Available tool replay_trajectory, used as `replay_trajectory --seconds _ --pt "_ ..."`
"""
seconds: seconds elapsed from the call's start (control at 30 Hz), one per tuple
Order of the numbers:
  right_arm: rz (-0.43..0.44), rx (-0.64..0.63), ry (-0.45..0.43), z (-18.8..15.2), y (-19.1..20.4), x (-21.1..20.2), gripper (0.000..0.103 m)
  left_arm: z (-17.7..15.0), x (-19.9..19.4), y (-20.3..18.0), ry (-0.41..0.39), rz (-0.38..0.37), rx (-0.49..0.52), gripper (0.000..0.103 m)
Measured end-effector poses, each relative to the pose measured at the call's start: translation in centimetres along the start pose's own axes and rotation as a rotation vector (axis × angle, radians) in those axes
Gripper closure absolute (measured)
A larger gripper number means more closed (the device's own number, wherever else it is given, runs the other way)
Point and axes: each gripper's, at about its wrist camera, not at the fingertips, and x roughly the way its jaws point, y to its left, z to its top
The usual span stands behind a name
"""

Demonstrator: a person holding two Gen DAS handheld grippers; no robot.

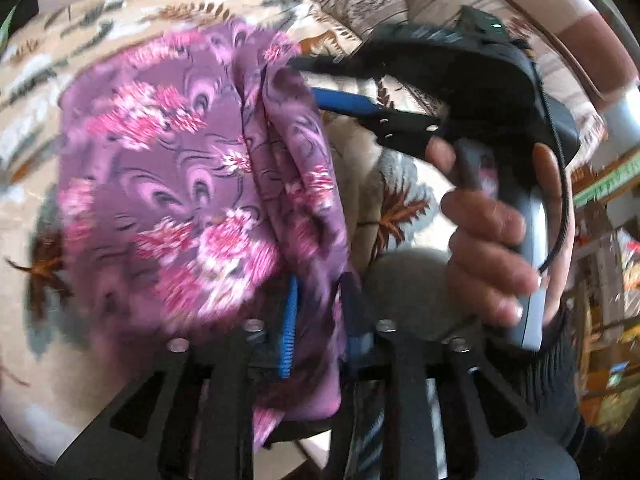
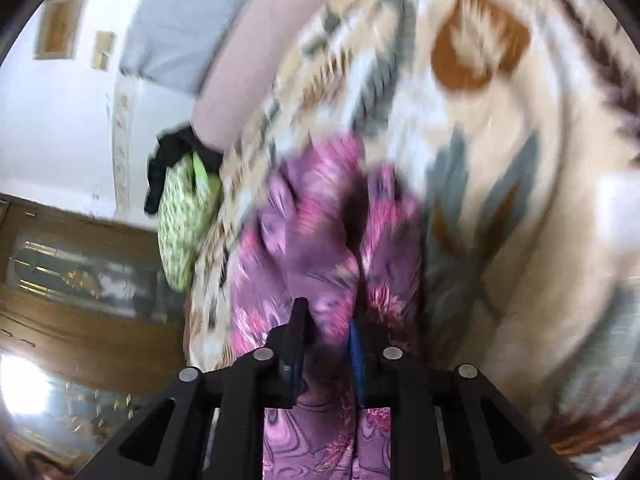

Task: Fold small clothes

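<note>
Basically both grippers pinch the purple floral garment (image 1: pixel 168 168) — L gripper (image 1: pixel 316 320) at its near end, R gripper (image 1: pixel 304 80) at the far end, w/ the cloth's long axis hanging btwn them above the leaf-print blanket (image 1: pixel 400 208).

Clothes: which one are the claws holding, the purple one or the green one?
The purple flowery cloth. Both claws pinch it: left claw, right claw. The green cloth lies untouched at the blanket's edge.
</note>
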Motion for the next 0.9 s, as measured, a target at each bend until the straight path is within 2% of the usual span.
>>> replay_trajectory --seconds 0.03,0.07,0.17,0.2,0.23,0.27,0.3,0.37,0.4,0.5,0.57,0.6,0.67,0.77,0.83,0.87,0.9 --pt "0.007 -0.009 -0.024 -0.2 0.4 -0.7 0.042 -0.4 -0.9 0.2 -0.013 0.013 0.008 0.073" --pt "0.014 -0.022 -0.066 -0.8 1.2 -2.0 0.037 -0.9 -2.0 0.5 -0.034 0.019 0.015 0.072" --pt "0.004 -0.080 -0.084 -3.2 3.8 -4.1 0.036 -2.3 -4.8 3.0 -0.106 0.049 -0.030 0.071" --pt "-0.003 -0.105 -0.073 -4.4 4.8 -4.2 0.036 -2.5 -5.1 3.7 -0.118 0.057 -0.052 0.069" --pt "-0.013 -0.121 -0.059 -5.1 5.5 -3.9 0.036 -2.6 -5.2 4.5 -0.127 0.068 -0.077 0.062" --pt "-0.036 -0.128 -0.040 -5.8 6.0 -3.1 0.036 -2.8 -5.0 5.8 -0.134 0.104 -0.121 0.061" --pt "-0.070 -0.118 -0.020 -6.5 6.1 -2.1 0.041 -2.9 -4.6 6.5 -0.128 0.134 -0.155 0.061" --pt "-0.120 -0.096 0.041 -7.3 5.4 0.3 0.052 -3.8 -3.9 8.1 -0.106 0.120 -0.220 0.061" --pt "-0.223 -0.111 0.036 -7.5 4.8 1.0 0.056 -4.1 -3.3 8.4 -0.096 0.109 -0.244 0.061" --pt "-0.498 -0.074 0.010 -7.5 2.8 0.8 0.056 -5.1 -3.6 8.4 -0.096 0.101 -0.249 0.061" --pt "-0.453 0.020 0.000 -7.7 1.8 -0.6 0.056 -5.5 -4.1 8.1 -0.108 0.114 -0.236 0.061" --pt "-0.445 -0.012 -0.019 -7.9 2.7 -1.4 0.056 -5.6 -4.2 7.8 -0.110 0.115 -0.231 0.061" --pt "-0.486 -0.102 -0.040 -8.4 4.4 -2.0 0.056 -5.6 -4.2 7.6 -0.107 0.115 -0.225 0.061" --pt "-0.451 -0.199 -0.027 -9.5 6.2 -1.9 0.053 -4.8 -3.4 7.5 -0.097 0.120 -0.216 0.061" --pt "-0.493 -0.229 -0.008 -9.6 5.9 -0.6 0.052 -4.3 -2.9 7.4 -0.090 0.132 -0.220 0.061" --pt "-0.525 -0.235 0.003 -9.4 5.3 0.2 0.054 -4.0 -2.6 7.4 -0.085 0.133 -0.220 0.061" --pt "-0.559 -0.241 0.010 -9.2 5.1 0.9 0.075 -4.0 -2.5 7.5 -0.083 0.129 -0.213 0.061"
